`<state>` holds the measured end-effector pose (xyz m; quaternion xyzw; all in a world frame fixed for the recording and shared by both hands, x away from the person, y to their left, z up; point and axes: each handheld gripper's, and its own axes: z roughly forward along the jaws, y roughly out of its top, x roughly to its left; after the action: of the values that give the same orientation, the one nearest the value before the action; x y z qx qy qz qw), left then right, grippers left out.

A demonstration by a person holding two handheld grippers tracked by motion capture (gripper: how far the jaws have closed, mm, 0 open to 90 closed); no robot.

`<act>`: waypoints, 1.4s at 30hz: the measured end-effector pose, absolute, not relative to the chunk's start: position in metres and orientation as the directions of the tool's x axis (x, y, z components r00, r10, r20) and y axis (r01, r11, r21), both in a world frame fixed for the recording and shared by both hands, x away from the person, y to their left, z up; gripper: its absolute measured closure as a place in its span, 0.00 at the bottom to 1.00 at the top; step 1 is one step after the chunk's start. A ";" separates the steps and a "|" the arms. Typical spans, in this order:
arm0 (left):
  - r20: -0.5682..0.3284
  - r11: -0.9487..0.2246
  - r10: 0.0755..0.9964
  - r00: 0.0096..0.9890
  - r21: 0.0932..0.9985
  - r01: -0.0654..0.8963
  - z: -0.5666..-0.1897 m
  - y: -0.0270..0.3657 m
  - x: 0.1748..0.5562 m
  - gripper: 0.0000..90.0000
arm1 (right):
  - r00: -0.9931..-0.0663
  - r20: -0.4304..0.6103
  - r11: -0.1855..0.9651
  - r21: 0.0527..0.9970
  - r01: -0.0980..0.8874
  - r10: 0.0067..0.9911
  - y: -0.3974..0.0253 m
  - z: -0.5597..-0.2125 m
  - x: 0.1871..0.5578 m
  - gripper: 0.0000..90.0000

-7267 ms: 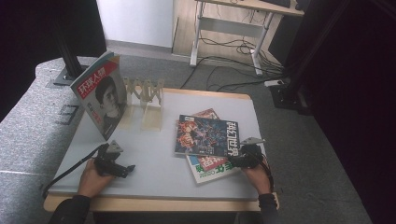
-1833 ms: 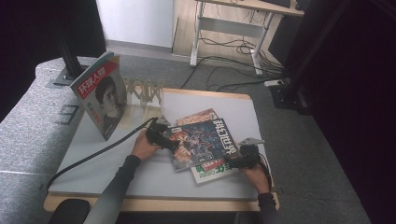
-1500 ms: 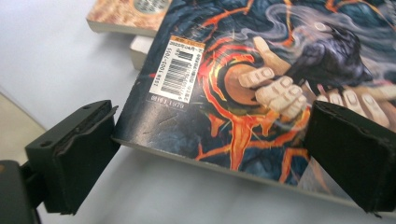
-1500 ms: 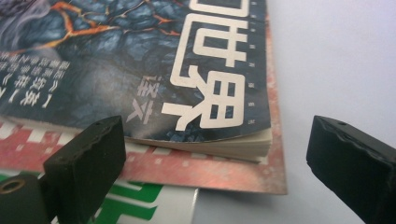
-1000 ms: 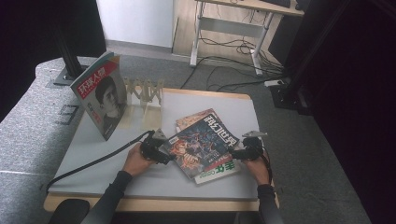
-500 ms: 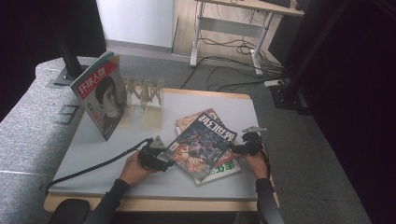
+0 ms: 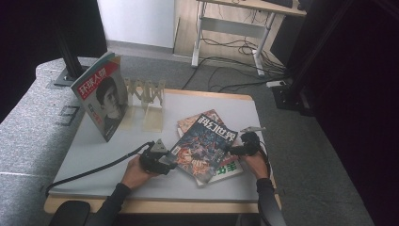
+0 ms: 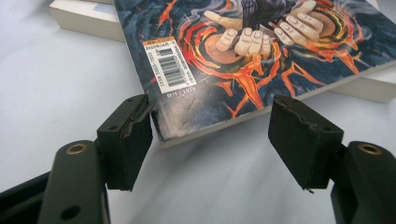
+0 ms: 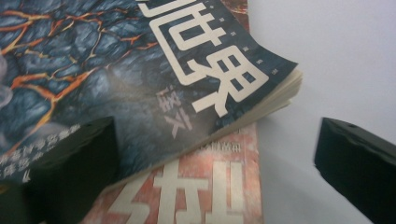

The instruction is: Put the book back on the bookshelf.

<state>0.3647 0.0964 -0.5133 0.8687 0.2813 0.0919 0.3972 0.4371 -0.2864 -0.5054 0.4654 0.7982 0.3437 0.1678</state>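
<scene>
My left tool (image 7: 162,160) sits released at the near-left corner of the dark magazine (image 7: 203,150), jaws wide, one on each side of that corner in the left gripper view, corner (image 8: 163,135) just beside the one jaw, not pinched; my right tool (image 7: 236,149) is released too, jaws spread at the magazine's far right corner, where the pages (image 9: 275,100) fan and lift a bit off the red magazine (image 9: 196,191) underneath. The dark magazine lies skewed on top of a small stack, red one and a green-edged one (image 7: 230,169) below, right half of the tabletop (image 7: 117,155), toward the near edge. Handling guess: light, thin, soft-cover, floppy, it'll sag if I lift by one corner only; glossy cover so likely slippery against the one under it, slides easily, could drag the stack along. Best hold I think is the spine edge or the corner by the barcode (image 8: 167,59), where the block is glued and stiff, jaws across the thickness; the open page corner on the right will just peel a few sheets or crease. Corner already looks scuffed, so go gentle. Another magazine (image 7: 101,96) stands upright at the left by the wooden rack (image 7: 147,101), well apart from the stack
</scene>
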 end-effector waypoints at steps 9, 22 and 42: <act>-0.065 -0.524 0.562 0.824 0.743 0.416 -0.514 0.096 0.365 0.33 | -0.537 0.221 0.263 0.684 0.680 0.814 -0.286 -0.514 0.448 0.07; -0.029 -0.551 0.573 0.819 0.726 0.411 -0.514 0.099 0.359 0.33 | -0.545 0.204 0.277 0.688 0.670 0.813 -0.277 -0.513 0.435 0.05; -0.057 -0.527 0.594 0.803 0.726 0.441 -0.518 0.116 0.337 0.45 | -0.555 0.162 0.308 0.690 0.655 0.816 -0.266 -0.510 0.415 0.02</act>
<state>0.3375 0.1158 -0.5181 0.8682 0.2979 0.0992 0.3841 0.4153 -0.2657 -0.5097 0.4589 0.8014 0.3677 0.1092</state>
